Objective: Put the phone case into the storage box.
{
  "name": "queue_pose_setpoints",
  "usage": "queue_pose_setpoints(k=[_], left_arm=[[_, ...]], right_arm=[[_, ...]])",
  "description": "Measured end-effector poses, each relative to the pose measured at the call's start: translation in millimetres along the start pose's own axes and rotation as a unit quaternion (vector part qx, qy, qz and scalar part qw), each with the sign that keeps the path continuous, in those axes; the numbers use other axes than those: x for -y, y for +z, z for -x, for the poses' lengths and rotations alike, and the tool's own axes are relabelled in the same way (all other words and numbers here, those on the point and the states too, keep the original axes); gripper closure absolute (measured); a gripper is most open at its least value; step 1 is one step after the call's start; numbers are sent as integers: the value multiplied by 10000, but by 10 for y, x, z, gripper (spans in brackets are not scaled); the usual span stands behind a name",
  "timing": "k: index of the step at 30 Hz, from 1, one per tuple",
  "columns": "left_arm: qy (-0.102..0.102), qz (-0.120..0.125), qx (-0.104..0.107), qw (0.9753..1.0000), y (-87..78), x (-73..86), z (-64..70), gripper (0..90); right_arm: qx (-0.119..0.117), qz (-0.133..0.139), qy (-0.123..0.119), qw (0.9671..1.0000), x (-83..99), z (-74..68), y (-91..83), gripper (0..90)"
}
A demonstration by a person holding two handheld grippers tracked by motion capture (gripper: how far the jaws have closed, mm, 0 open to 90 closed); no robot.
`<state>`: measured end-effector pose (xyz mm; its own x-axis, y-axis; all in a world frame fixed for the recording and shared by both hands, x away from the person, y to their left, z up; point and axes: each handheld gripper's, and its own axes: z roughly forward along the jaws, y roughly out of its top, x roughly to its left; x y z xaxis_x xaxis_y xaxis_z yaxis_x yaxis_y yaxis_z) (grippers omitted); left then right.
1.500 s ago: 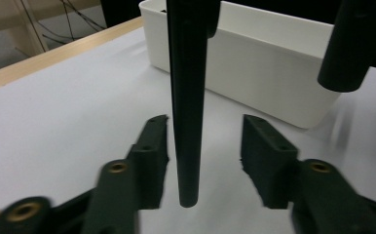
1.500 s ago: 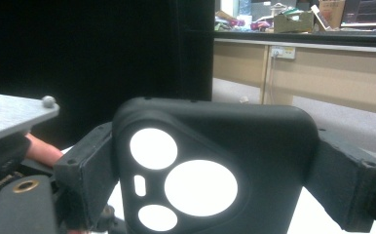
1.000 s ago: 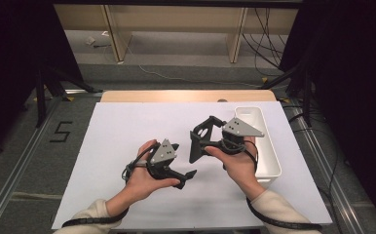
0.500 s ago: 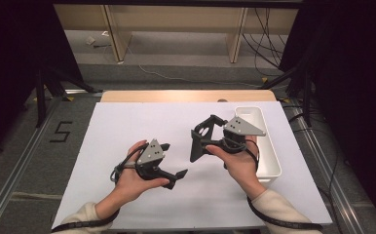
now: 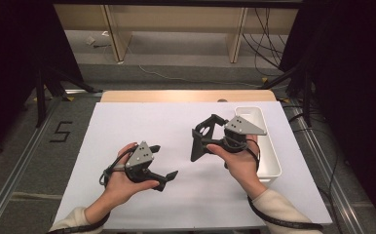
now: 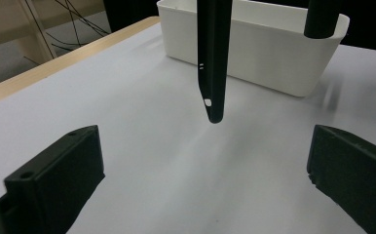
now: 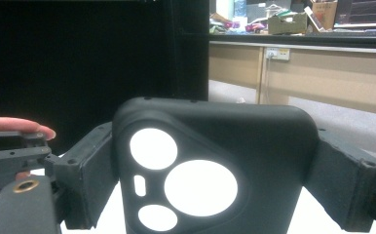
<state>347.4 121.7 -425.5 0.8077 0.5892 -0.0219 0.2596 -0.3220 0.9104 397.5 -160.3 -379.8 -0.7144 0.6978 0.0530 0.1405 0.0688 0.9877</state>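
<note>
Right gripper (image 5: 201, 141) pinching black phone case (image 7: 210, 170) above white table (image 5: 142, 122); left gripper (image 5: 164, 168) spread; dark surroundings

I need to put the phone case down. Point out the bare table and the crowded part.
Free: the white table from its far edge to the left gripper, and the near strip between the forearms. Crowded: the right side, where the right gripper holds the black phone case beside the white bin.

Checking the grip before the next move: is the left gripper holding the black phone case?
No, the right gripper clamps the phone case; the left gripper is open.
</note>
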Motion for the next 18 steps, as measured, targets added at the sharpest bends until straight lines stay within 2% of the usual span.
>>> queue_pose_setpoints(k=[18], left_arm=[[-42, -13, -244, 9997, -187, 111, -103, 0]], right_arm=[[61, 58, 43, 10000, -45, 43, -35, 150]])
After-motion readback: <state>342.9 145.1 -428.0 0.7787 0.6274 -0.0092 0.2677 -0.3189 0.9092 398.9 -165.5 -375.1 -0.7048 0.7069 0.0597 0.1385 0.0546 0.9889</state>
